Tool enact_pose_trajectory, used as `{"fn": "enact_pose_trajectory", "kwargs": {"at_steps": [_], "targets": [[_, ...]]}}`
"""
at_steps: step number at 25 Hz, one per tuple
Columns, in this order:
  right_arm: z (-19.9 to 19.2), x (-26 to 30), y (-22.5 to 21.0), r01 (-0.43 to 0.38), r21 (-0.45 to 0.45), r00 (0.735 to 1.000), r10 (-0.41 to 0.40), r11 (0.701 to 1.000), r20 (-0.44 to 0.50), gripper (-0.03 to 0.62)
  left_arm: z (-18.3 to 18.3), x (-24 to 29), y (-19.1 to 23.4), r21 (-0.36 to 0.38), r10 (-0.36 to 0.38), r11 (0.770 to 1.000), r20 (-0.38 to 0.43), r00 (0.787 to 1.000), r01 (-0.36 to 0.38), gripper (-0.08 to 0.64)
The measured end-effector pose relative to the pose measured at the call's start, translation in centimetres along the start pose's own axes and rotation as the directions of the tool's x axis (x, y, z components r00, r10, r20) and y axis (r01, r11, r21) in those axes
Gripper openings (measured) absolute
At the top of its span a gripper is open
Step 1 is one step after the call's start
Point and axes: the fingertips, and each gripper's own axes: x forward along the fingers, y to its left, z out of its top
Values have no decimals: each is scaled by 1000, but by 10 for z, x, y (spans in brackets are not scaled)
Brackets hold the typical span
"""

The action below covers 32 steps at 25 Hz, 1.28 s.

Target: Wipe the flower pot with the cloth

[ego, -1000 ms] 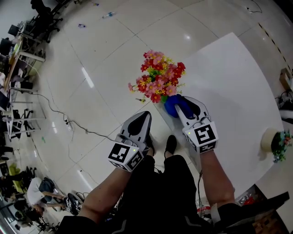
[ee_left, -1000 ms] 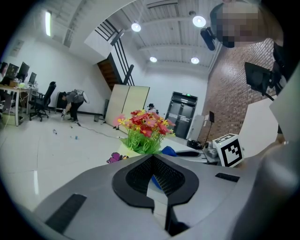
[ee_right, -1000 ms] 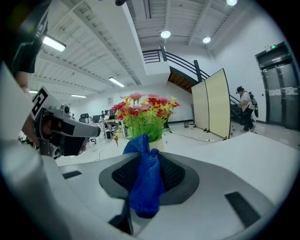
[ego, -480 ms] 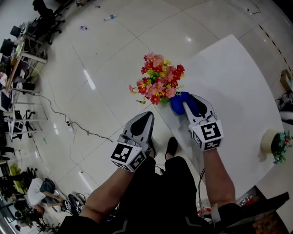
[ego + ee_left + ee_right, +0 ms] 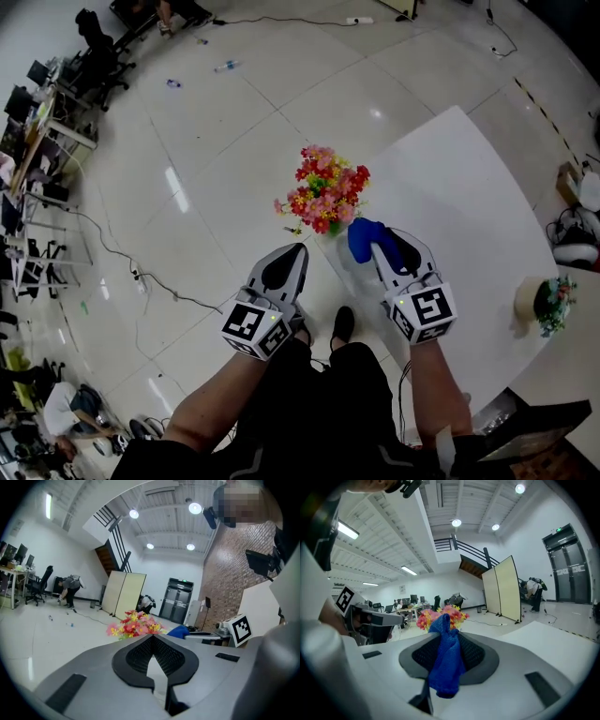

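Blue cloth [image 5: 362, 234], clamped in right gripper [image 5: 379, 244], has eased away from flowers [image 5: 323, 187].

Pale glossy tiled floor [image 5: 216, 141] is reflecting the ceiling lamps [image 5: 195, 508]. Desks [image 5: 42, 141] and office chairs [image 5: 94, 61] are standing at left. Beige folding partition [image 5: 123, 594] is standing below a black staircase [image 5: 112, 545]; brick wall [image 5: 225, 583] is rising at right.

You are wearing black clothes [image 5: 319, 398] and black shoes [image 5: 343, 325]. Your left gripper [image 5: 294, 250] and right gripper [image 5: 380, 251] are showing grey shells, black ribbed jaws, and white cubes [image 5: 255, 326] that are carrying black square markers.
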Motion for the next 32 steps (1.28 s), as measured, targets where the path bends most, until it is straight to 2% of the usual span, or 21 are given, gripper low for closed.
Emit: {"fn": "enact_pose_trajectory", "kwargs": {"at_steps": [3,7,9,13,16,21,25,32], "targets": [[38,-18,10,17,0,999,-17,1000,44,98,25,-11,-2,16,-11,1000,23,1000,10,5],[81,-34,20,31,80,993,-40,996,107,98,61,-23,-1,42,-27,999,68,997,24,5],[99,-35,27,24,79,990,-35,997,137,98,79,-28,1,58,-51,997,88,995,46,5],[131,-29,56,-48,39,984,41,998,173,98,109,-43,7,120,-80,991,114,990,66,5],[146,-15,79,-85,9,981,82,996,177,98,127,-55,22,121,-75,991,134,988,59,5],[181,26,128,-92,-19,975,94,996,200,98,158,-90,78,62,-56,997,166,985,46,5],[208,64,170,-79,5,971,76,997,228,98,192,-125,128,113,-67,992,171,983,48,5],[244,138,246,-71,6,967,67,997,246,98,233,-181,225,109,-59,993,220,974,36,4]]}}
